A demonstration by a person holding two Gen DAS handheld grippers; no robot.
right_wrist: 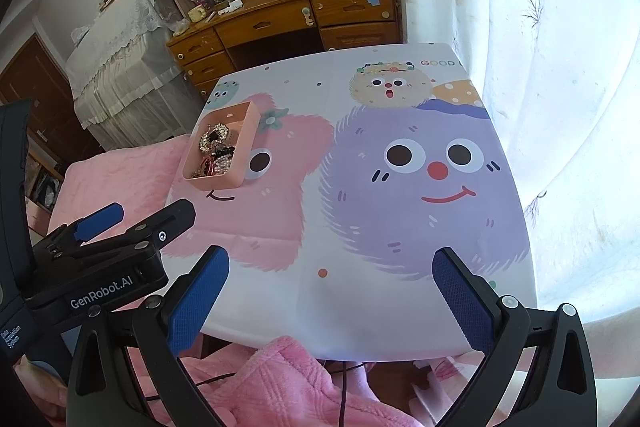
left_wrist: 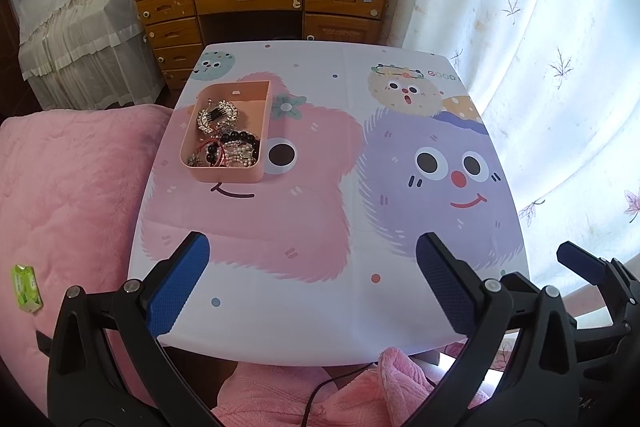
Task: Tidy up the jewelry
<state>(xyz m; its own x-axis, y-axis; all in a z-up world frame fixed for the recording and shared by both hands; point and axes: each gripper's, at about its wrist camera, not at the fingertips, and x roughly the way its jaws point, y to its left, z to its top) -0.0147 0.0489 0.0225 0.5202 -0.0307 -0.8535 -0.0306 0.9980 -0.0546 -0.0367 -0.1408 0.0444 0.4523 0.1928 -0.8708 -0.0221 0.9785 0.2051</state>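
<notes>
A pink rectangular box (left_wrist: 256,115) stands on the far left of the cartoon-print table (left_wrist: 320,307), also in the right wrist view (right_wrist: 246,147). It holds a sparkly silver hair clip (left_wrist: 218,115), black bead bracelets (left_wrist: 240,138), pearl strands (left_wrist: 240,155) and a red cord. My left gripper (left_wrist: 312,279) is open and empty over the table's near edge. My right gripper (right_wrist: 330,291) is open and empty, near the front edge, right of the left one. Both are well short of the box.
A pink blanket (left_wrist: 68,195) lies left of the table with a green packet (left_wrist: 26,287) on it. A wooden desk (left_wrist: 264,3) stands behind. A white curtain (left_wrist: 540,67) hangs at the right. A pink cloth and a black cable (left_wrist: 320,395) lie below the near edge.
</notes>
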